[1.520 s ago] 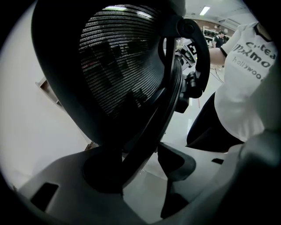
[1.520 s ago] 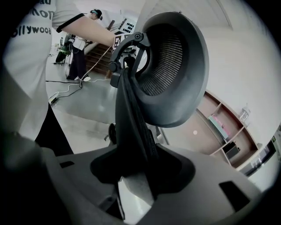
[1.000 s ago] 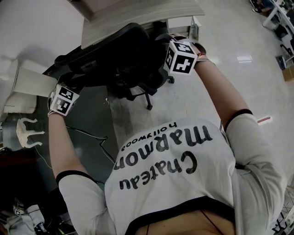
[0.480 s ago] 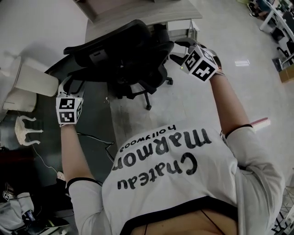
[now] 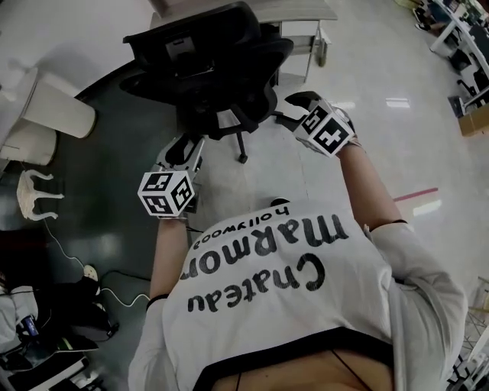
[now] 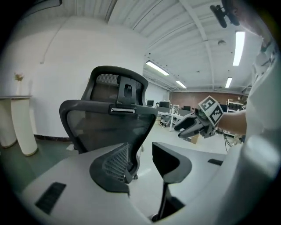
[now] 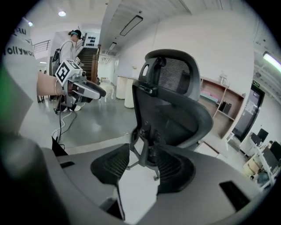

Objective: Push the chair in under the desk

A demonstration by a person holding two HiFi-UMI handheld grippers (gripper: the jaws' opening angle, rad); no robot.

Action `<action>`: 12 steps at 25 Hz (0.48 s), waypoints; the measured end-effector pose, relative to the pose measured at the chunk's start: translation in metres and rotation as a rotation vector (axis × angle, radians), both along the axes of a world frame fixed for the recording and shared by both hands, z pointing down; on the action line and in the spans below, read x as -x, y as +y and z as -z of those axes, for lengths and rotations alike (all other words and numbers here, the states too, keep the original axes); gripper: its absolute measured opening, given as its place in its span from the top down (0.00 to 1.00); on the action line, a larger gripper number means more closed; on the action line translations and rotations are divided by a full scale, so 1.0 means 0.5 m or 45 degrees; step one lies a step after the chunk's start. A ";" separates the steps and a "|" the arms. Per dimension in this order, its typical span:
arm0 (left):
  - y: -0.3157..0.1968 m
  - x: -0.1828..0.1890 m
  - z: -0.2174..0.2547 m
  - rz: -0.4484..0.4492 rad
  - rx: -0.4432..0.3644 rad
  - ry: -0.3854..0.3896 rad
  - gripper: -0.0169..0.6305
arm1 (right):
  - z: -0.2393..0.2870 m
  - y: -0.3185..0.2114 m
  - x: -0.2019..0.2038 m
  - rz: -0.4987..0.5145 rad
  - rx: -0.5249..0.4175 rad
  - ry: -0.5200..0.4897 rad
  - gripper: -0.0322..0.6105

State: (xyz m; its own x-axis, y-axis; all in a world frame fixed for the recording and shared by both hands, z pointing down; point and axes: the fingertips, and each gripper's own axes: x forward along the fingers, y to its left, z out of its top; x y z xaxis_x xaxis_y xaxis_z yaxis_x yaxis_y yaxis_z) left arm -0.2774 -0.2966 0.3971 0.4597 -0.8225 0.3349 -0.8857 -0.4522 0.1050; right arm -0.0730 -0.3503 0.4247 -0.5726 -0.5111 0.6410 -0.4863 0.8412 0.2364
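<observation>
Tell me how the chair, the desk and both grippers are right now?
office chair: upright, by the desk, untouched.
desk: standing, chair before it.
left gripper: open, empty, fingers just been closing.
right gripper: open, empty, fingers just been closing.

Bare floor [image 5: 382, 114] lies open right of the chair [image 5: 206, 61], whose back blocks the way to the tabletop [image 5: 306, 9]. A white post [image 5: 61, 114] and a loose cable [image 5: 61, 243] crowd the left side
</observation>
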 end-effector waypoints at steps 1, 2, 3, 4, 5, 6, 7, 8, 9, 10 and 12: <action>0.010 -0.003 -0.003 0.021 0.013 0.024 0.70 | -0.008 0.022 0.015 0.009 0.020 -0.026 0.65; 0.020 -0.003 -0.003 0.047 0.022 0.049 0.71 | -0.014 0.043 0.031 0.009 0.044 -0.062 0.65; 0.031 -0.002 0.000 0.071 0.030 0.075 0.73 | -0.017 0.063 0.047 0.002 0.076 -0.109 0.66; 0.042 -0.002 0.005 0.093 0.038 0.100 0.74 | -0.016 0.081 0.062 -0.013 0.115 -0.170 0.67; 0.054 -0.003 0.010 0.109 0.048 0.123 0.75 | -0.014 0.099 0.077 -0.032 0.162 -0.245 0.68; 0.066 -0.006 0.015 0.119 0.058 0.145 0.76 | -0.008 0.116 0.091 -0.053 0.221 -0.330 0.69; 0.080 -0.010 0.020 0.123 0.065 0.162 0.76 | 0.001 0.135 0.105 -0.071 0.287 -0.420 0.70; 0.094 -0.016 0.027 0.122 0.064 0.173 0.77 | 0.013 0.154 0.118 -0.083 0.349 -0.509 0.70; 0.109 -0.023 0.035 0.115 0.055 0.175 0.77 | 0.027 0.173 0.130 -0.090 0.397 -0.590 0.70; 0.125 -0.029 0.043 0.105 0.042 0.172 0.78 | 0.043 0.190 0.140 -0.094 0.426 -0.655 0.72; 0.152 -0.039 0.058 0.087 0.015 0.162 0.79 | 0.075 0.220 0.152 -0.092 0.420 -0.721 0.74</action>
State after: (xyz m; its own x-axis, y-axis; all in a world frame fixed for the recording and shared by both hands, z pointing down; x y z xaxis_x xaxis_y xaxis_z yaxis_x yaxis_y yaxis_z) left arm -0.2581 -0.2206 0.3681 0.4421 -0.8498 0.2870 -0.8936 -0.3893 0.2236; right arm -0.1489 -0.2402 0.3871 -0.8392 -0.3891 0.3800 -0.5174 0.7864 -0.3374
